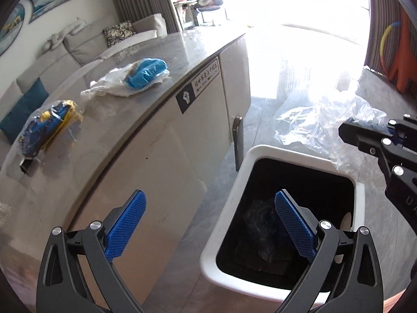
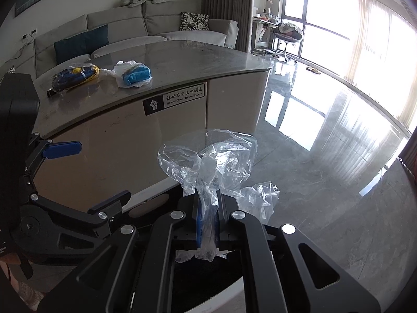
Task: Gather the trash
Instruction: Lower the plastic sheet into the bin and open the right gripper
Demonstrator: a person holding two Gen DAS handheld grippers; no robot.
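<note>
My left gripper (image 1: 208, 224) is open and empty, hanging over the near rim of a white trash bin (image 1: 229, 208) with dark trash inside. My right gripper (image 2: 207, 203) is shut on a crumpled clear plastic bag (image 2: 208, 156), held above the bin; the bag also shows in the left wrist view (image 1: 320, 120). On the grey counter (image 1: 146, 94) lie a blue-and-yellow wrapper in clear plastic (image 1: 49, 125) and a blue packet on a white bag (image 1: 140, 74). Both also show in the right wrist view: wrapper (image 2: 75, 75), packet (image 2: 135, 74).
The counter's cream cabinet front (image 1: 161, 156) stands just left of the bin, with a door handle (image 1: 238, 140) near it. A grey sofa (image 2: 130, 26) sits behind the counter. Glossy grey floor (image 2: 325, 156) stretches right toward bright windows. My left gripper shows at the left of the right wrist view (image 2: 86, 172).
</note>
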